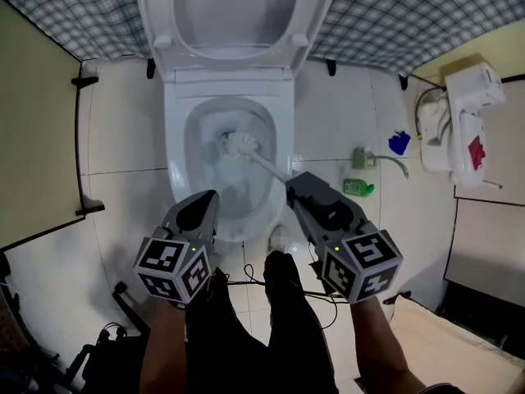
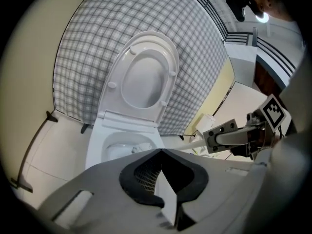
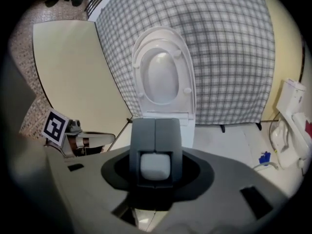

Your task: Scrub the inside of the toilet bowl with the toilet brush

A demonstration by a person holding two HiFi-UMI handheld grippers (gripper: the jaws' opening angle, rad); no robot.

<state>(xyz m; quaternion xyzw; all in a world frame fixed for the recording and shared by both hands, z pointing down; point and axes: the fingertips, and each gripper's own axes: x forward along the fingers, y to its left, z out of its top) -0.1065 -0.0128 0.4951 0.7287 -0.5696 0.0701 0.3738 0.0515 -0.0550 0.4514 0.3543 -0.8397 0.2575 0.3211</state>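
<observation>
The white toilet bowl (image 1: pixel 176 138) stands in front of me with its seat and lid (image 1: pixel 234 11) raised. The toilet brush's white head (image 1: pixel 240 144) is down inside the bowl, and its handle (image 1: pixel 271 167) slants back and right to my right gripper (image 1: pixel 294 183). That gripper is shut on the handle; the handle's white end (image 3: pixel 155 165) shows between the jaws of the right gripper (image 3: pixel 156 123). My left gripper (image 1: pixel 205 199) hovers over the bowl's near rim, shut with nothing in it. In the left gripper view its jaws (image 2: pixel 161 152) meet at a point.
A green bottle (image 1: pixel 358 188), a blue object (image 1: pixel 399 143) and a metal hose (image 1: pixel 394 162) lie on the tiled floor at the right. A white fixture (image 1: pixel 467 121) stands at the far right. A plaid curtain (image 1: pixel 410 15) hangs behind the toilet, and a beige partition (image 1: pixel 33 121) stands at the left.
</observation>
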